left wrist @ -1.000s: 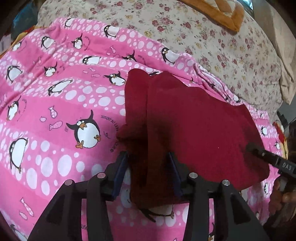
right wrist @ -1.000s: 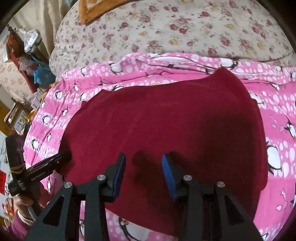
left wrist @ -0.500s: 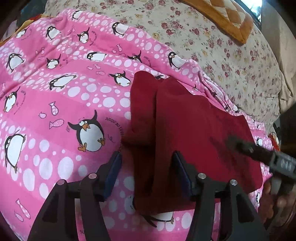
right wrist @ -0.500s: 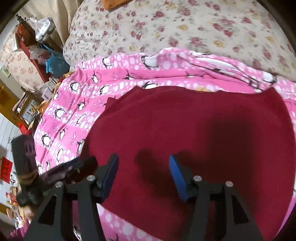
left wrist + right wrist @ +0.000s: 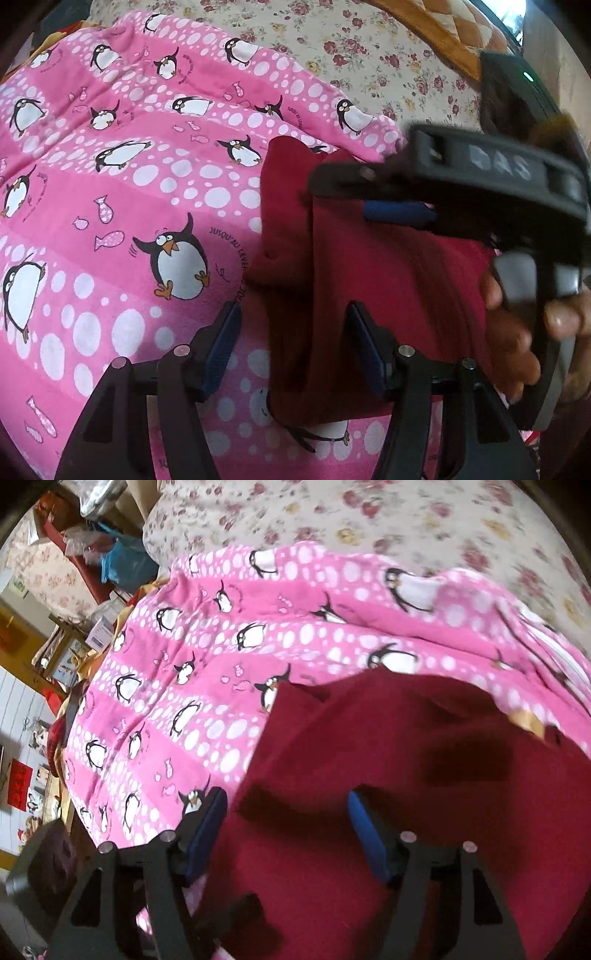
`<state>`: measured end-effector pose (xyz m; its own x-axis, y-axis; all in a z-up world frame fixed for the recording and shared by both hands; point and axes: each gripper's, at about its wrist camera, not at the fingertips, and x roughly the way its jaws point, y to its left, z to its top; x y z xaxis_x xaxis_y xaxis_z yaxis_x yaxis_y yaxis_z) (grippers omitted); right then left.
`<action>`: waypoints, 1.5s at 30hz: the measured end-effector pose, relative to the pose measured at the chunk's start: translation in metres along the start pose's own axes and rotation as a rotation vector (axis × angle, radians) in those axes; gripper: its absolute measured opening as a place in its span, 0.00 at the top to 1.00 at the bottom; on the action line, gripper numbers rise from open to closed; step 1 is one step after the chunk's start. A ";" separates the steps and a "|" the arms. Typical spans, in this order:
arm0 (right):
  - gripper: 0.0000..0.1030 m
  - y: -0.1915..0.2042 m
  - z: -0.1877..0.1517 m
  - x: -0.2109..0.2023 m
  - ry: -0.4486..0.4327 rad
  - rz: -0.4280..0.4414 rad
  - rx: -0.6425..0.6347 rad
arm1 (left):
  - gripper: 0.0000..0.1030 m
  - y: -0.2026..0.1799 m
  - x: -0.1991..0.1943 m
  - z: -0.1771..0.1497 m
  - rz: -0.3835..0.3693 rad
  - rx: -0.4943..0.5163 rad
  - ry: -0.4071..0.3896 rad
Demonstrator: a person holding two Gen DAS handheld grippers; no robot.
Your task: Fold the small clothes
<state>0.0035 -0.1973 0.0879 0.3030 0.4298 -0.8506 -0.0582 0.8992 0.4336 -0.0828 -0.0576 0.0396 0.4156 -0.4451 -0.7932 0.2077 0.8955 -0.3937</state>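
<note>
A dark red garment (image 5: 388, 295) lies partly folded on the pink penguin blanket (image 5: 110, 221), its folded left edge running up the middle. My left gripper (image 5: 293, 347) straddles that edge near the hem. Its jaws are opening, the cloth lies loose between them and the pads do not press on it. My right gripper (image 5: 354, 195), held by a hand (image 5: 509, 332), hovers over the garment's far part with its jaws opening and nothing in them. In the right wrist view my right gripper (image 5: 286, 834) stands over the red garment (image 5: 406, 775) at its left edge.
Floral bedding (image 5: 369, 44) rises behind the blanket, with an orange quilted cushion (image 5: 443, 22) on it. In the right wrist view, cluttered shelves and bags (image 5: 92, 554) stand beyond the bed's left side. The pink penguin blanket (image 5: 184, 664) spreads left of the garment.
The right gripper has swept left across the garment to its left edge and now looms large in the left wrist view. Both pairs of jaws have widened; the left one has let the fold go.
</note>
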 end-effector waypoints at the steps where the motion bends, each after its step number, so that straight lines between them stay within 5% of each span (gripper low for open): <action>1: 0.27 0.003 0.004 0.004 0.006 -0.006 -0.006 | 0.60 0.001 0.000 0.000 -0.005 -0.006 0.002; 12: 0.15 0.029 0.013 0.037 0.068 -0.142 -0.160 | 0.58 0.003 0.003 0.004 -0.017 -0.016 0.010; 22: 0.15 0.006 -0.001 -0.005 -0.027 -0.022 -0.018 | 0.53 0.002 0.007 0.008 -0.024 -0.013 0.002; 32: 0.16 -0.028 -0.024 -0.039 -0.098 -0.021 0.060 | 0.51 0.007 0.011 0.015 -0.054 -0.053 -0.008; 45: 0.16 -0.012 -0.022 -0.030 -0.085 -0.025 0.020 | 0.50 0.013 0.014 0.019 -0.090 -0.077 -0.005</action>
<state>-0.0254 -0.2195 0.1015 0.3838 0.3983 -0.8331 -0.0308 0.9072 0.4196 -0.0579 -0.0525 0.0324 0.4028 -0.5234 -0.7508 0.1754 0.8493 -0.4980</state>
